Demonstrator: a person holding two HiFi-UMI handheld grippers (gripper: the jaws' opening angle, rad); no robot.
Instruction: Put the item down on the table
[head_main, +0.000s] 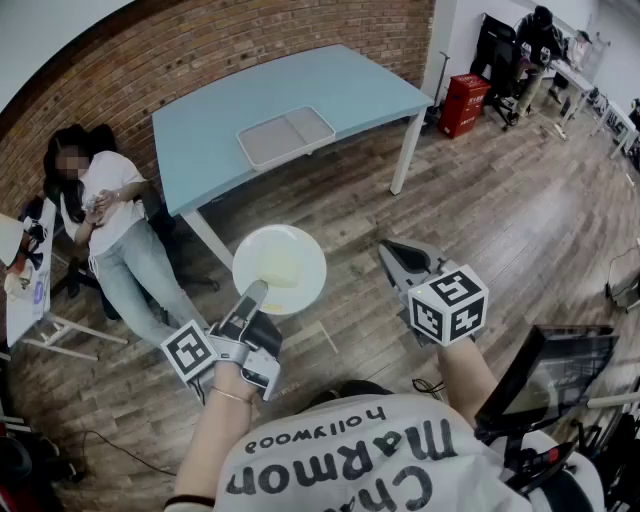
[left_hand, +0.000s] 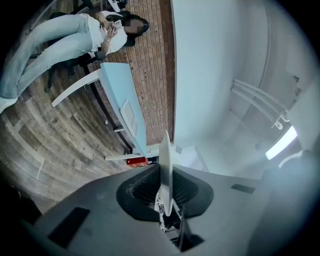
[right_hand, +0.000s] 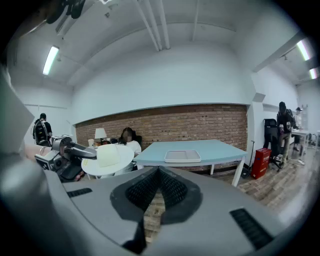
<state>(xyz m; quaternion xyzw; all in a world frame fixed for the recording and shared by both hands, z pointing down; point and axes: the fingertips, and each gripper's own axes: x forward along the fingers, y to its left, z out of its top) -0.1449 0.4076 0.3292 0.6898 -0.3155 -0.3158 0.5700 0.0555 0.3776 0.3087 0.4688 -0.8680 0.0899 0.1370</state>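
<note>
Plate (head_main: 283, 262) is hanging mid-frame above the floor, the left gripper (head_main: 256, 292) fingers pinching its rim. Right gripper (head_main: 398, 260) is hovering closed, empty. Counter (head_main: 350, 85), at upper centre, is well apart, so the set-down is not yet done.

shirt (head_main: 400, 460) reads "hollywood" and "marmon", upside down.

Your plate (head_main: 280, 268) looks smooth, matt white. The pads (right_hand: 141, 192) are black ribbed rubber in matt grey plastic. The table (head_main: 340, 85) top is smooth pale blue, the floor (head_main: 520, 220) grained wood planks, the wall (head_main: 250, 40) rough brick.
</note>
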